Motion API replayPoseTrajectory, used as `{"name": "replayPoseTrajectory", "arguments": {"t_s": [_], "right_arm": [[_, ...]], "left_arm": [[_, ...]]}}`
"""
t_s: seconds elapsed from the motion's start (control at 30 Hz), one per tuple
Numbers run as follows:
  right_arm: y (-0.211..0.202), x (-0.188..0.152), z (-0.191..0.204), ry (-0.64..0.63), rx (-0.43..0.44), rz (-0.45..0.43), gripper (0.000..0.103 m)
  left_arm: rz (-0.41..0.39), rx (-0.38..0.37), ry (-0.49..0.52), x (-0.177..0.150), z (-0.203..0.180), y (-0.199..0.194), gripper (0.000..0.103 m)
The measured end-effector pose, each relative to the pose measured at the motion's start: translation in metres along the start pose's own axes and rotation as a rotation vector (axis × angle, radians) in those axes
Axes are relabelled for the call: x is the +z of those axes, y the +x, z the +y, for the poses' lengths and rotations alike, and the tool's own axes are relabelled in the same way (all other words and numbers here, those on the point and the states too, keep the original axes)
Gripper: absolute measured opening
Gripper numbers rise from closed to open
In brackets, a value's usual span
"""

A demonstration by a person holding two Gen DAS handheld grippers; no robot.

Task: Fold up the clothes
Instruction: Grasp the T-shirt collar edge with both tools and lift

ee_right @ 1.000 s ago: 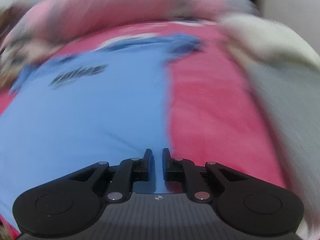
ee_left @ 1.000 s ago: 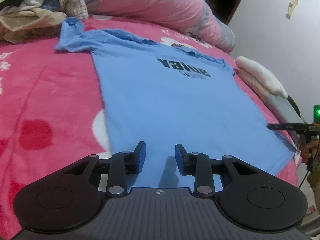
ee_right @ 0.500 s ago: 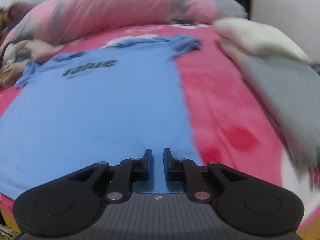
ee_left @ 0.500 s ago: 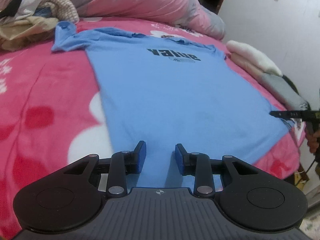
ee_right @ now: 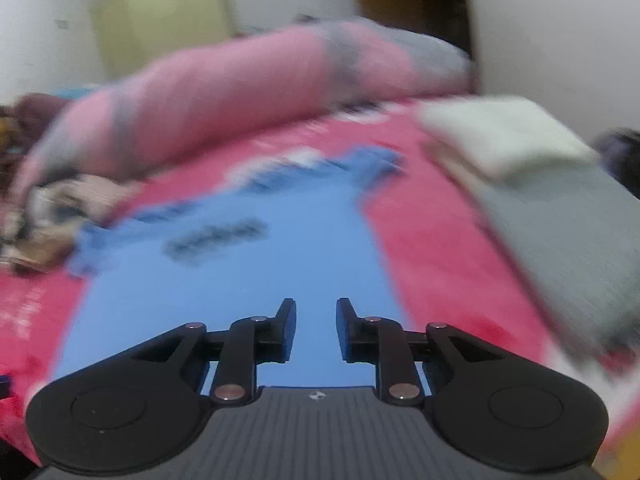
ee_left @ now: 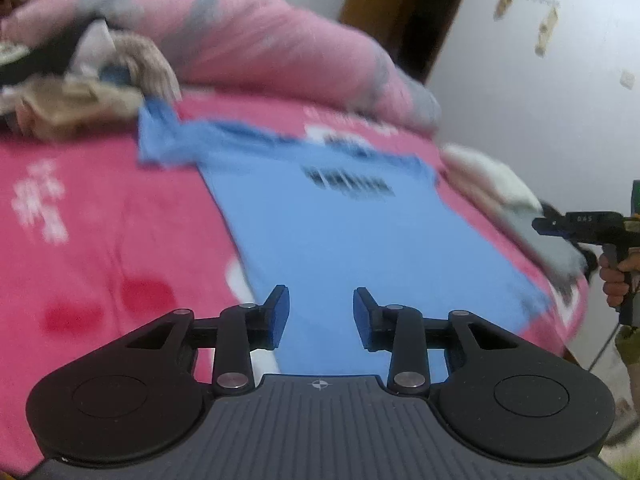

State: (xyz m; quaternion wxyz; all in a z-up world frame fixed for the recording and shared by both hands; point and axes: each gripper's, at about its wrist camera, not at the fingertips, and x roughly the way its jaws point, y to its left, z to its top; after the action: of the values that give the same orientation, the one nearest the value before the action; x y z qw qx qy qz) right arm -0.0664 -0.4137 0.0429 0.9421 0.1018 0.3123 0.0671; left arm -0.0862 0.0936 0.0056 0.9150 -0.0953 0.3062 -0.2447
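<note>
A light blue T-shirt (ee_left: 344, 240) lies spread flat, print side up, on the bed's pink blanket (ee_left: 100, 232), its dark chest lettering (ee_left: 350, 184) too blurred to read. Taking the shirt as the landmark: beyond its collar lies a rolled pink and grey duvet (ee_left: 256, 44), off its far left sleeve sits a heap of crumpled clothes (ee_left: 80, 92), and along its right edge lies a stack of folded laundry, a cream piece (ee_right: 504, 136) on top of a grey one (ee_right: 568, 240). The left gripper (ee_left: 321, 314) hangs above the shirt's near hem, its blue-padded jaws parted to a moderate gap with nothing between them. The right gripper (ee_right: 316, 330) hovers above the hem toward the shirt's right side; its jaws have just been opening and now stand a narrow gap apart, clear of the cloth. In the left wrist view that gripper shows at the far right edge, held by a hand (ee_left: 618, 276).
</note>
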Motion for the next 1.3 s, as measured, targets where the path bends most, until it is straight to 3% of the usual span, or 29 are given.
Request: {"name": "replayPoseTrajectory", "arguments": {"t_s": [0.13,0.3,0.47,0.6,0.77,0.9,0.97,1.07,1.17,1.3], "right_arm": [[0.038,0.039,0.066,-0.069,0.181,-0.016,0.025],[0.104,0.078,0.151,-0.119,0.331,0.028,0.027],[0.19,0.099,0.227,-0.154,0.404,0.097,0.034],[0.276,0.101,0.268,-0.122,0.445,0.217,0.034],[0.364,0.098,0.311,-0.117,0.49,0.317,0.034],[0.405,0.095,0.343,-0.149,0.502,0.349,0.034],[0.414,0.093,0.358,-0.193,0.514,0.34,0.031],[0.416,0.09,0.379,-0.259,0.555,0.311,0.01],[0.416,0.086,0.401,-0.317,0.597,0.288,0.006],[0.417,0.078,0.424,-0.389,0.623,0.274,0.007]], "left_arm": [[-0.066,0.112,-0.069,0.032,0.03,0.02,0.036],[-0.149,0.3,-0.123,0.078,0.071,0.06,0.037],[-0.157,0.397,-0.197,0.105,0.118,0.117,0.039],[-0.123,0.443,-0.218,0.11,0.142,0.162,0.04],[-0.109,0.409,-0.253,0.106,0.16,0.19,0.04],[-0.107,0.38,-0.284,0.098,0.166,0.192,0.038],[-0.111,0.383,-0.266,0.097,0.162,0.188,0.03],[-0.107,0.4,-0.228,0.094,0.155,0.182,0.014],[-0.108,0.379,-0.235,0.088,0.152,0.173,0.007],[-0.089,0.353,-0.261,0.087,0.154,0.171,0.006]]}}
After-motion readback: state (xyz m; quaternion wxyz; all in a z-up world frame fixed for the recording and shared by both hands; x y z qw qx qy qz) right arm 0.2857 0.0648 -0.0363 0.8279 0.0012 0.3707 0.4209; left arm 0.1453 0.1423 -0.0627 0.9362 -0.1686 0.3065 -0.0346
